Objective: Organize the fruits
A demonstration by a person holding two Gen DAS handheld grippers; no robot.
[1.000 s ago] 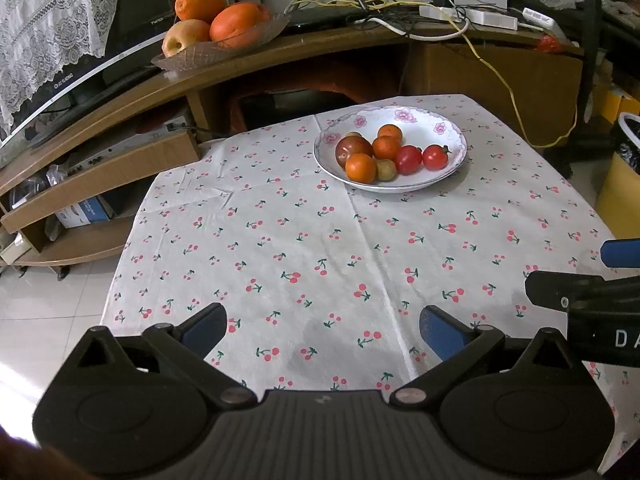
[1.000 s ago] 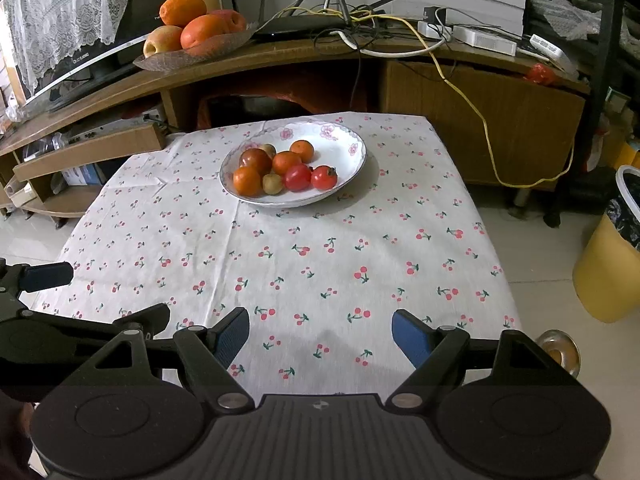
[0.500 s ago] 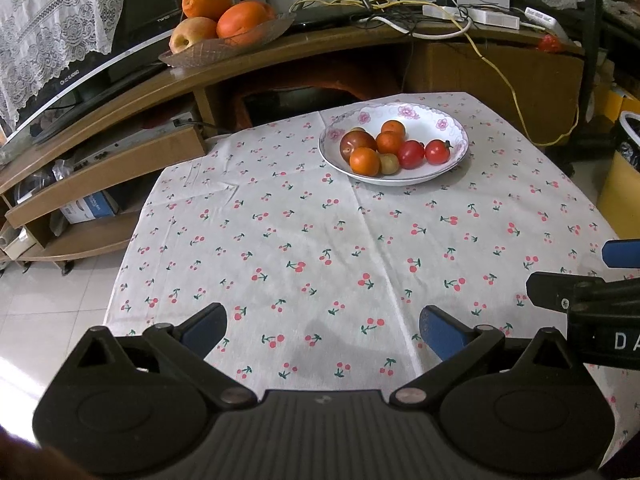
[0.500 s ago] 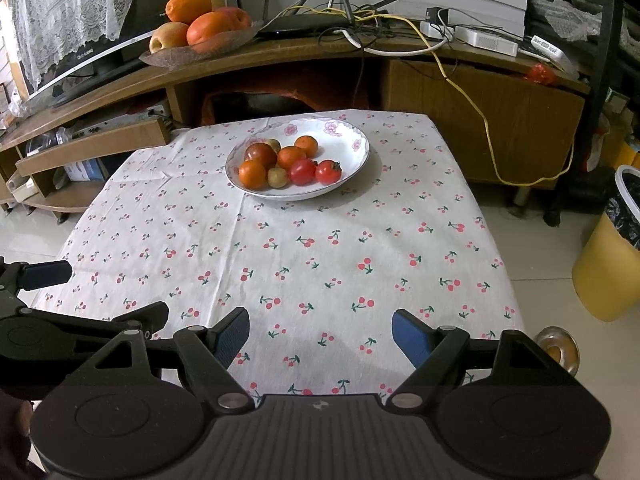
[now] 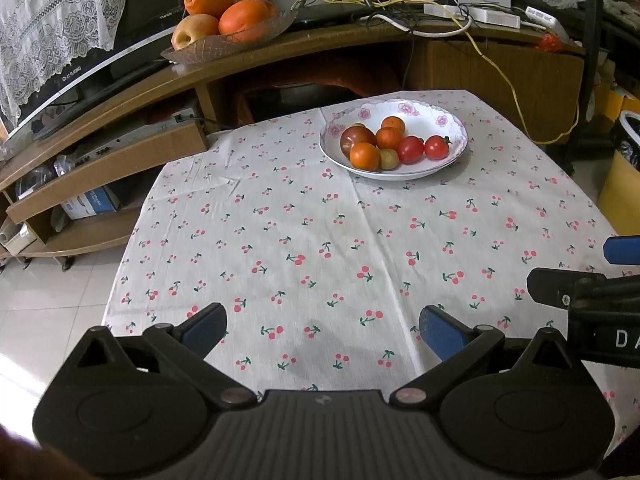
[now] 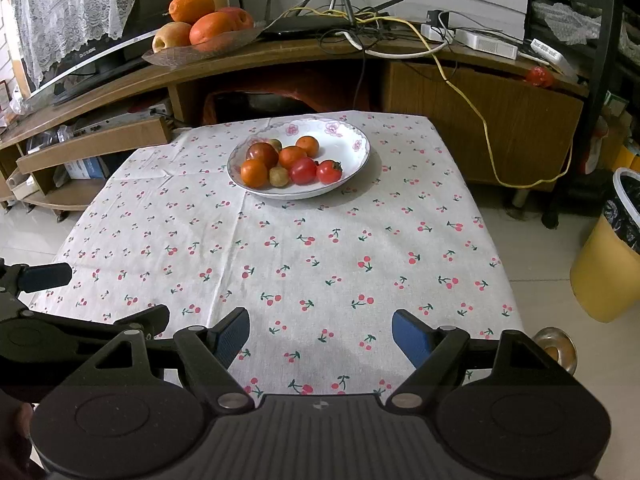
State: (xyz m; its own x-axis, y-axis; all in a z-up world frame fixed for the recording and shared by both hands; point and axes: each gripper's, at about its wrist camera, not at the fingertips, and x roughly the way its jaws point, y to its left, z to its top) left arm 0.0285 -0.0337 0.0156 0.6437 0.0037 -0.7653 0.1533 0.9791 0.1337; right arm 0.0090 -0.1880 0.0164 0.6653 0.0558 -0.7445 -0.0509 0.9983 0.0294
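**Black Grippers, Blue Pads**

The left gripper (image 5: 322, 326) has a matte black plastic body: a ribbed centre panel at six o'clock, flanked by two rounded housings, each with a shallow circular recess. Angular black link arms with triangular cut-outs run to the fingers (image 5: 205, 328), which carry blue textured pads. Silver pivot screws sit at the arm bases.

The right gripper (image 6: 321, 336) is built alike, with blue pads and a small round emblem on its ribbed panel. At three o'clock in the left view, its side bears white letters "DA".
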